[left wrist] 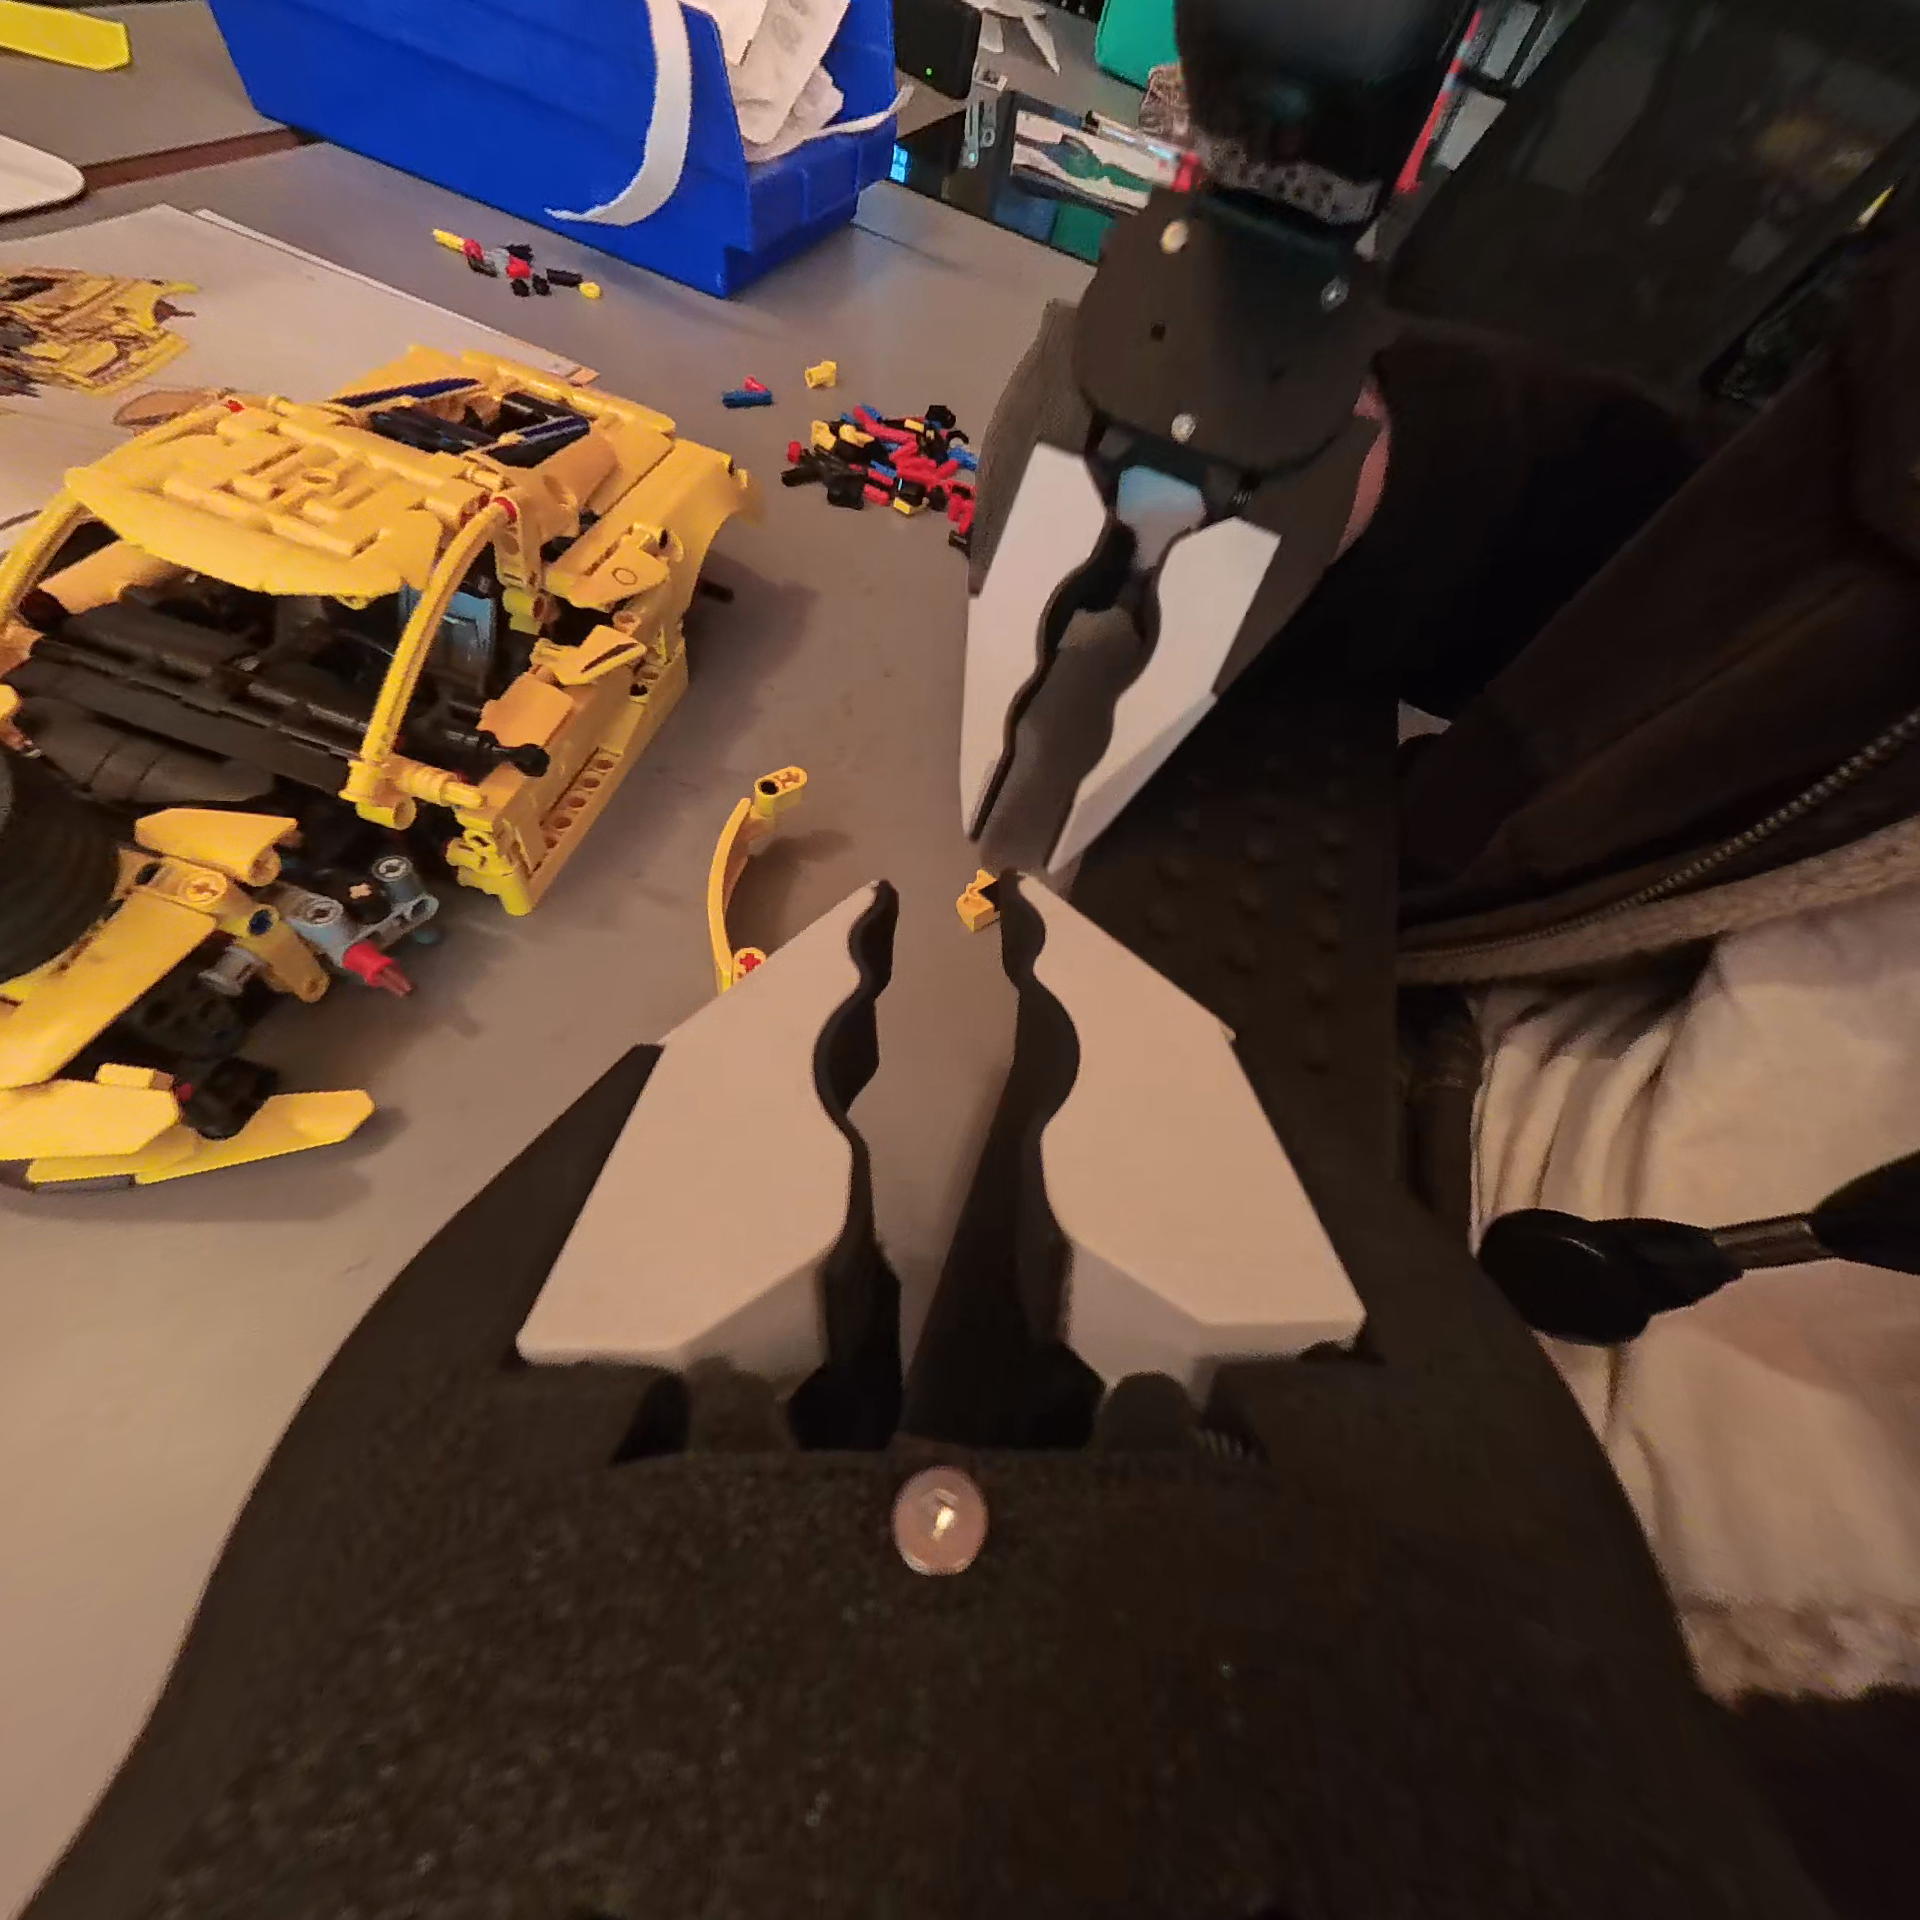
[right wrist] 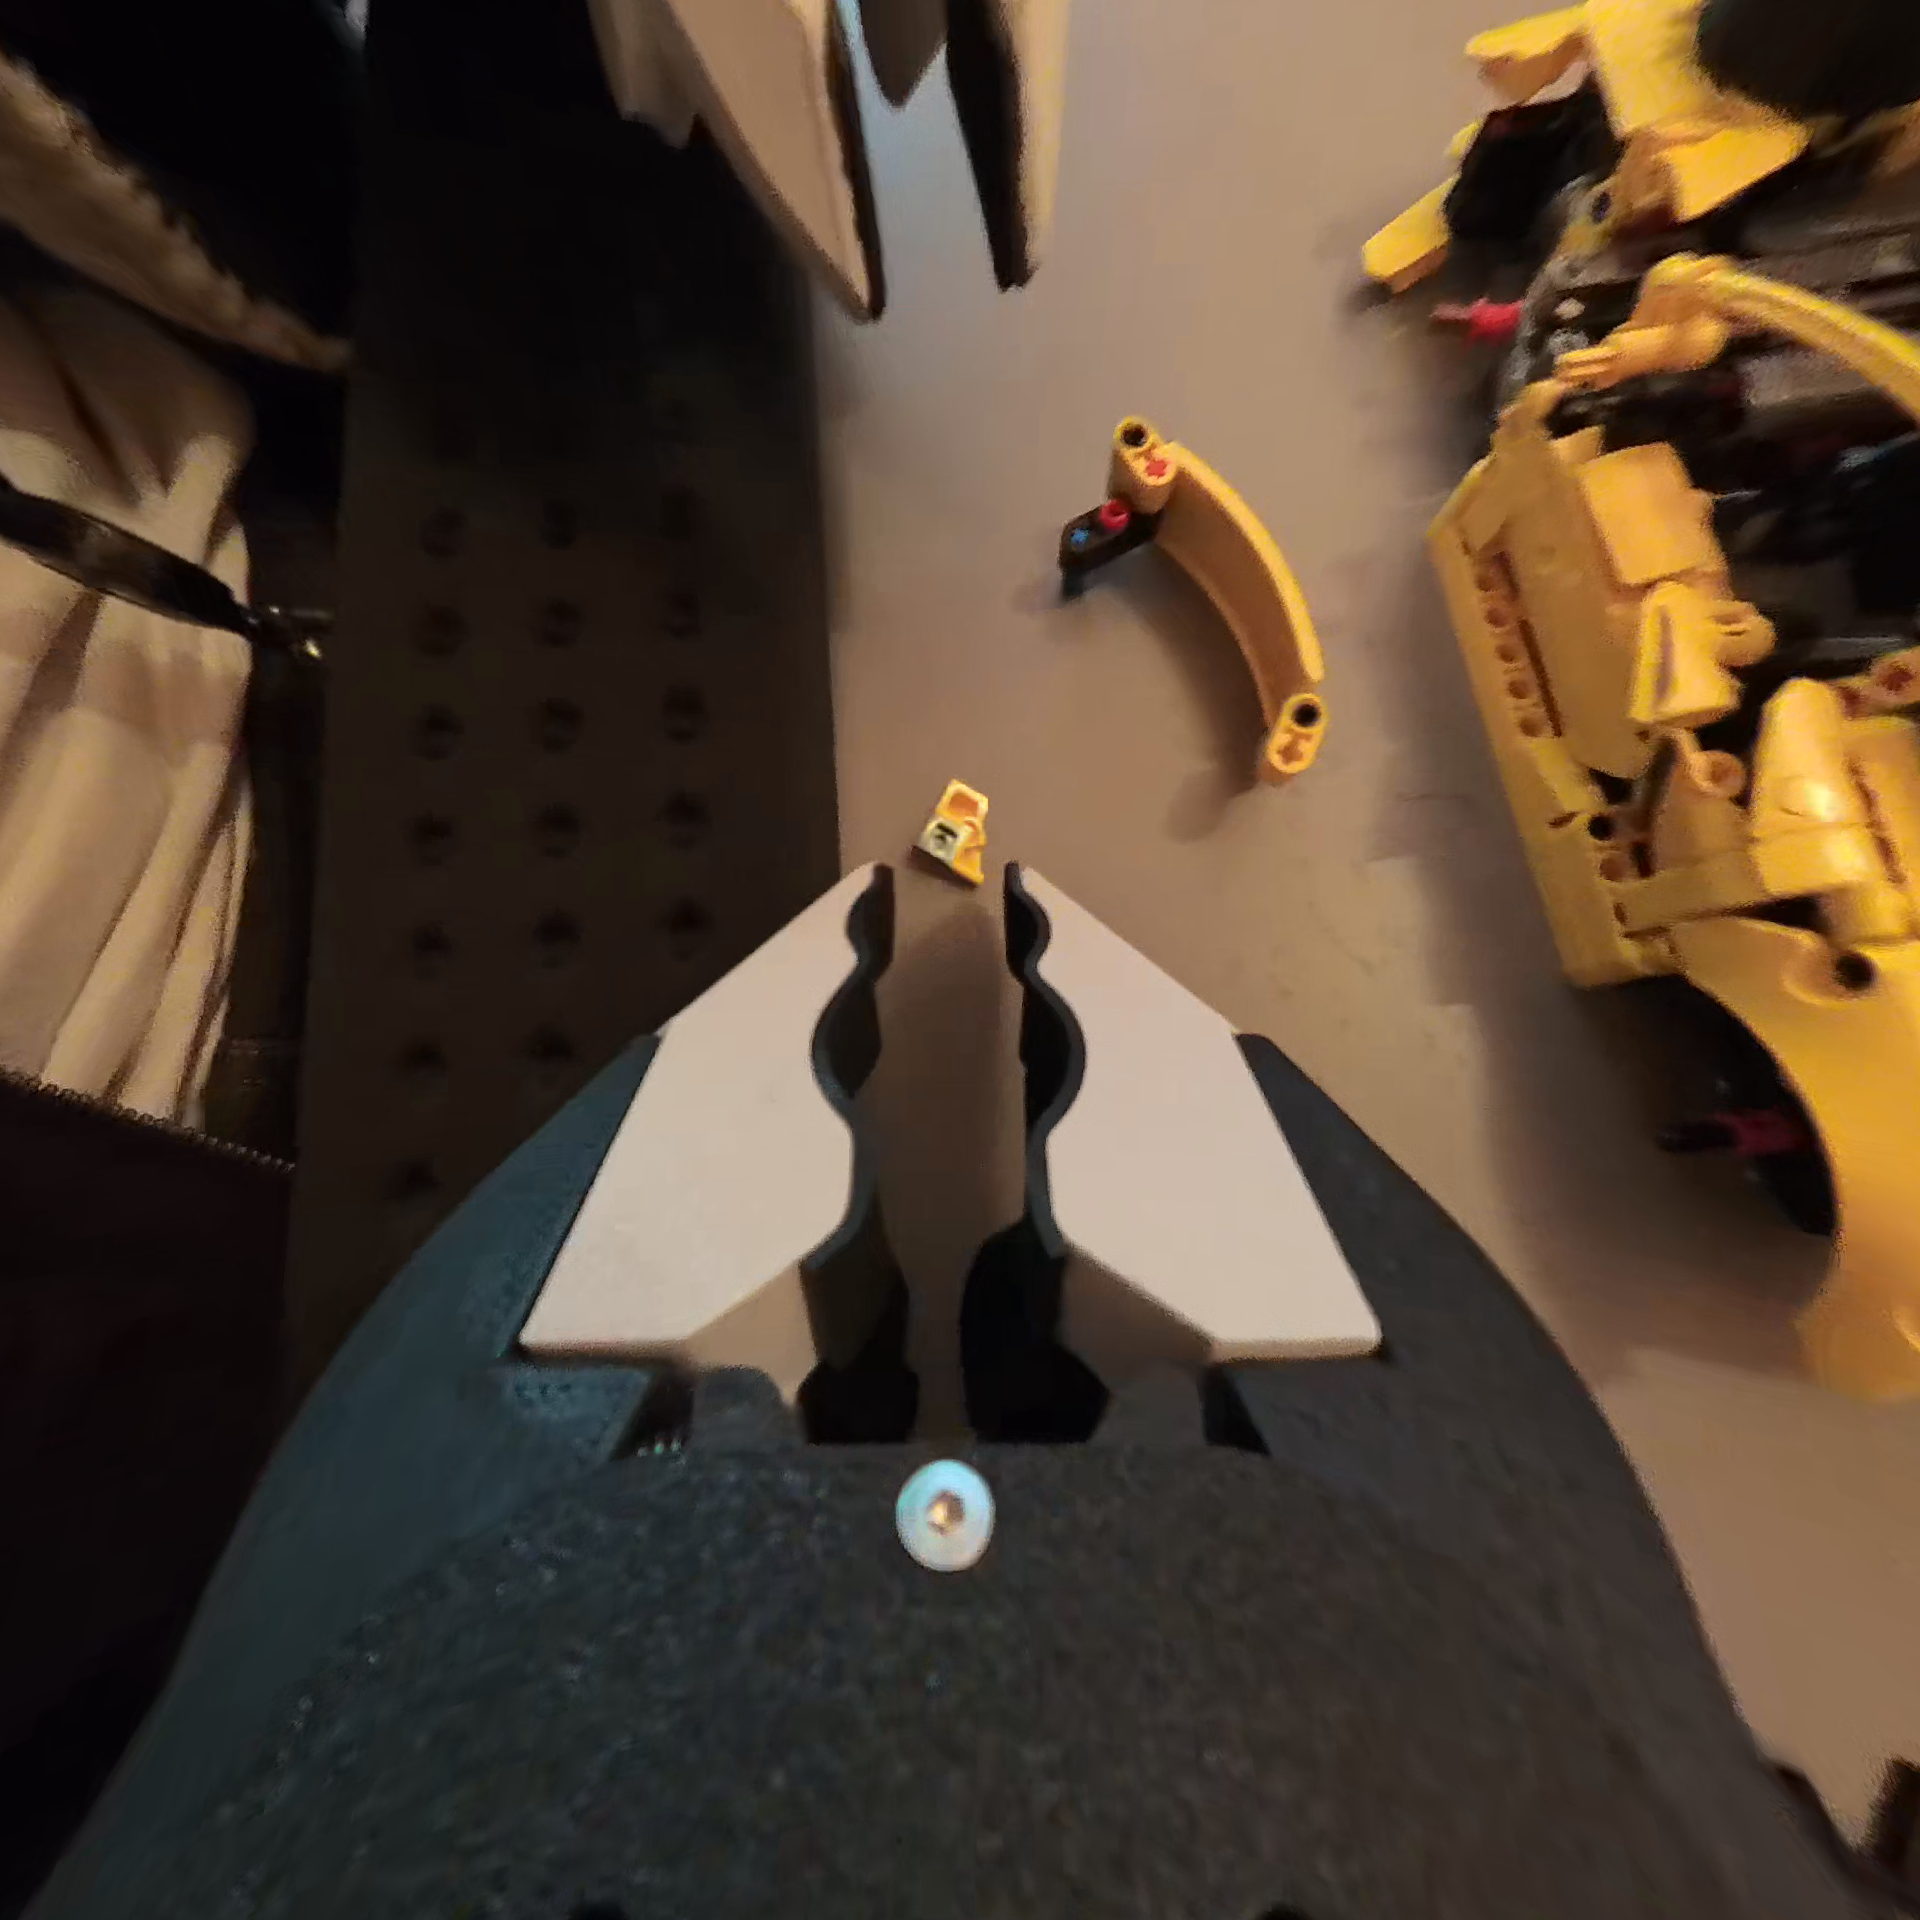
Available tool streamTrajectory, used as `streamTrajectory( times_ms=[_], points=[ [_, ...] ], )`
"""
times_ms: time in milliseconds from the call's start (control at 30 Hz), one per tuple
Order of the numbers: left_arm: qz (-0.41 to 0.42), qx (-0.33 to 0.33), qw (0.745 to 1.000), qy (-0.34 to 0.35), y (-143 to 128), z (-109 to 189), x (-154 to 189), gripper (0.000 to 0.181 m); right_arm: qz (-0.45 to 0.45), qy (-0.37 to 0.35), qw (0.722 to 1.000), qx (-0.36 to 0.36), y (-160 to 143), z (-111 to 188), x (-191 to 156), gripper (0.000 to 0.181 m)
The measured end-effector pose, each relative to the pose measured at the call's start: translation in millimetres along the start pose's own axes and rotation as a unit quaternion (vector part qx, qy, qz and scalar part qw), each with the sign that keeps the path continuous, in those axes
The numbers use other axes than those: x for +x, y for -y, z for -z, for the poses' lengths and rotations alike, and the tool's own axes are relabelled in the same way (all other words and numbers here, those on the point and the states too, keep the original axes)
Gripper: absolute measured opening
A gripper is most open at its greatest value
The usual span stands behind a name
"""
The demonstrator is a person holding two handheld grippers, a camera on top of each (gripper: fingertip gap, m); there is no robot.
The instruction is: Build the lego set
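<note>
A small yellow lego piece (left wrist: 977,902) lies on the grey table just past my left gripper (left wrist: 948,896), close to its right fingertip. My left gripper is open and empty. My right gripper (right wrist: 948,878) is open and empty too, tips just short of the same piece (right wrist: 954,831). The two grippers face each other over it; the right gripper (left wrist: 1016,847) shows in the left wrist view, and the left gripper (right wrist: 940,291) in the right wrist view. A curved yellow panel (left wrist: 740,873) (right wrist: 1236,603) with a small black part (right wrist: 1101,535) lies nearby. The half-built yellow car (left wrist: 343,623) (right wrist: 1662,727) stands beyond.
A pile of small red, blue and black pins (left wrist: 894,462) lies behind the right gripper. A blue bin (left wrist: 582,125) stands at the back, an instruction booklet (left wrist: 83,322) at far left. A black perforated strip (right wrist: 551,727) runs along the table edge beside a person's jacket (left wrist: 1662,1143). The half-built yellow car (left wrist: 343,623) is about equally far from each gripper, around 15 cm.
</note>
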State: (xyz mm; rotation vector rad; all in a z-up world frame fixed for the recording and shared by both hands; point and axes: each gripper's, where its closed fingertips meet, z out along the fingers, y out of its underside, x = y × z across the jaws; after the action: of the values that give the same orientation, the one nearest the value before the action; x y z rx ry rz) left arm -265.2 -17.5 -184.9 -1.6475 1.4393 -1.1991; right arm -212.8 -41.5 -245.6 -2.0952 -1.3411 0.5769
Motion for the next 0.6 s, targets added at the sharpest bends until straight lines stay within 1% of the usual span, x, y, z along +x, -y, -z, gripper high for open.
streamTrajectory(
  times_ms=[133, 200, 233, 300, 367, 400, 467, 533, 600],
  points=[
    [-0.009, 0.005, 1.0, 0.002, 1.4, 1.6, 1.4, 0.02, 0.019, 0.017, 0.999, -0.02, 2.6, -11.3, -3.4, 0.018],
    [-0.016, 0.0, 1.0, 0.006, 0.0, 1.0, 1.5, 0.02, 0.031, 0.004, 0.999, -0.031, 1.6, -15.7, 0.2, 0.012],
    [-0.022, -0.004, 1.0, 0.006, -1.2, 0.8, 1.9, 0.02, 0.041, -0.007, 0.999, -0.029, 2.3, -16.7, 2.4, 0.006],
    [-0.05, -0.019, 0.999, 0.004, -5.4, 1.5, 3.9, 0.02, 0.038, -0.015, 0.999, -0.02, 4.5, -19.1, 5.0, 0.005],
    [-0.094, -0.037, 0.995, 0.001, -10.9, 3.4, 6.2, 0.021, -0.01, 0.023, 1.0, -0.002, 9.4, -21.1, 2.9, 0.005],
    [-0.117, -0.045, 0.992, 0.001, -13.1, 4.0, 6.4, 0.021, -0.042, 0.055, 0.997, 0.016, 15.0, -20.8, -0.2, 0.005],
    [-0.151, -0.056, 0.987, 0.01, -15.4, 3.9, 1.0, 0.021, -0.086, 0.096, 0.989, 0.067, 32.5, -17.3, -1.8, 0.005],
    [-0.142, -0.049, 0.989, -0.003, -12.0, 3.2, 0.1, 0.021, -0.123, 0.151, 0.974, 0.117, 54.1, -12.9, -9.8, 0.004],
    [-0.102, -0.023, 0.994, -0.036, -4.8, 3.5, 5.9, 0.021, -0.141, 0.178, 0.962, 0.149, 69.8, -11.5, -15.9, 0.004]
  ],
)
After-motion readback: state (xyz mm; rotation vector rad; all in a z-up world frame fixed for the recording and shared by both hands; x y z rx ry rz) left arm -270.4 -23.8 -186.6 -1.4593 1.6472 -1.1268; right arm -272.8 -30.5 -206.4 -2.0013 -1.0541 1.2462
